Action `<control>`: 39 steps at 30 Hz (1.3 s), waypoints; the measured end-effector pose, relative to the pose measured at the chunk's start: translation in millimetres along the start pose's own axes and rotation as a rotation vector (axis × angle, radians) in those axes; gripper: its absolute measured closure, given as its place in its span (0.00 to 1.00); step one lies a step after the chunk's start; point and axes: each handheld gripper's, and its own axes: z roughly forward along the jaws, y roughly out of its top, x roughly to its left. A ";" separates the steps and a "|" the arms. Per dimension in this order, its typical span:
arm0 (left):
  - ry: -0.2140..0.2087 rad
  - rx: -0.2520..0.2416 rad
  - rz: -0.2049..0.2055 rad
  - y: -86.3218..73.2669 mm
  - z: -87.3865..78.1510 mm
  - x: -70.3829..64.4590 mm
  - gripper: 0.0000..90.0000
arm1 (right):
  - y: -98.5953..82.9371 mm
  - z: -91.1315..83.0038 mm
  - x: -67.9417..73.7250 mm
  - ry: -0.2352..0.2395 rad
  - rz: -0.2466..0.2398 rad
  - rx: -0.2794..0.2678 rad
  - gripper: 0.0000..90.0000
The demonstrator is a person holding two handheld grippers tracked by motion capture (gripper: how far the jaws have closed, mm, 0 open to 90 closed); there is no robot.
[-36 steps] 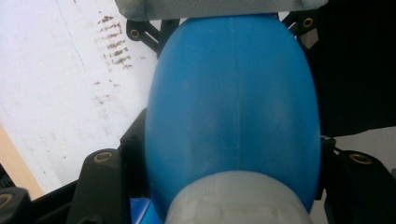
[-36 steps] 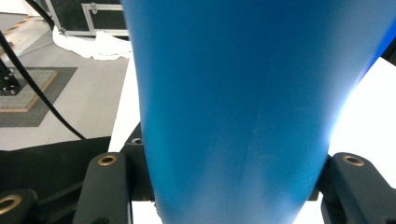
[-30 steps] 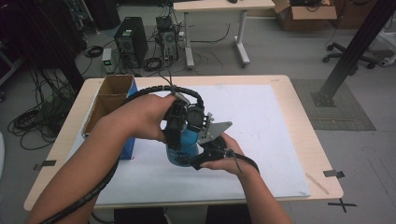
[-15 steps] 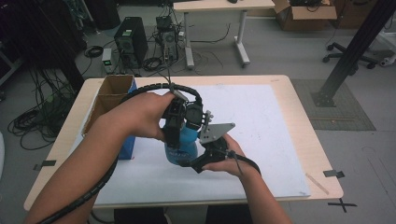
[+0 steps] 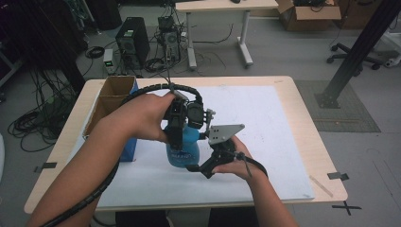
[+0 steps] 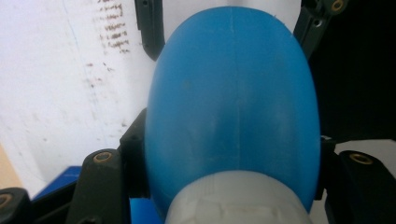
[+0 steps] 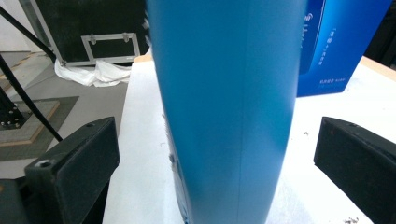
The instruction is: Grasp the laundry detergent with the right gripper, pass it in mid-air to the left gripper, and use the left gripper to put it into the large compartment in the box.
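Print on the blue box and bottle — too blurred to read.

Left tool clamped; right tool jaws apart.

A blue plastic bottle stands upright on the white sheet — rounded shoulders, pale cap, printed label low down.

I see even, soft overhead light; the white mat glares at centre, the upper left stays dim, and the close blue bottle blurs.
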 end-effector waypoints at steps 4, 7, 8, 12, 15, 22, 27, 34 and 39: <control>0.001 0.007 -0.041 -0.8 -0.5 3.0 0.43 | -3.4 1.3 -1.1 -0.008 0.014 -0.006 0.00; -0.012 0.022 -0.150 -6.7 -2.9 9.5 0.43 | -5.1 -6.2 -2.4 -0.020 0.017 -0.014 0.00; -0.012 0.022 -0.150 -6.7 -2.9 9.5 0.43 | -5.1 -6.2 -2.4 -0.020 0.017 -0.014 0.00; -0.017 0.014 -0.242 -15.1 -9.2 15.4 0.43 | -5.6 -27.4 -6.1 -0.053 0.020 -0.021 0.00; -0.035 0.005 -0.347 -22.5 -16.8 20.8 0.43 | -6.2 -43.9 -9.3 -0.078 0.017 -0.003 0.00; -0.092 -0.021 -0.541 -33.0 -29.9 30.8 0.43 | -8.2 -62.7 -15.0 -0.119 -0.006 0.076 0.00; -0.078 -0.021 -0.626 -42.8 -41.6 35.3 0.43 | -5.5 -79.2 -21.9 -0.138 -0.003 0.178 0.00; -0.055 -0.024 -0.733 -64.8 -58.3 42.8 0.43 | 2.1 -93.5 -31.2 -0.151 -0.025 0.304 0.01; -0.042 -0.018 -0.853 -87.0 -71.9 51.3 0.43 | 10.0 -100.4 -39.4 -0.166 -0.035 0.390 0.02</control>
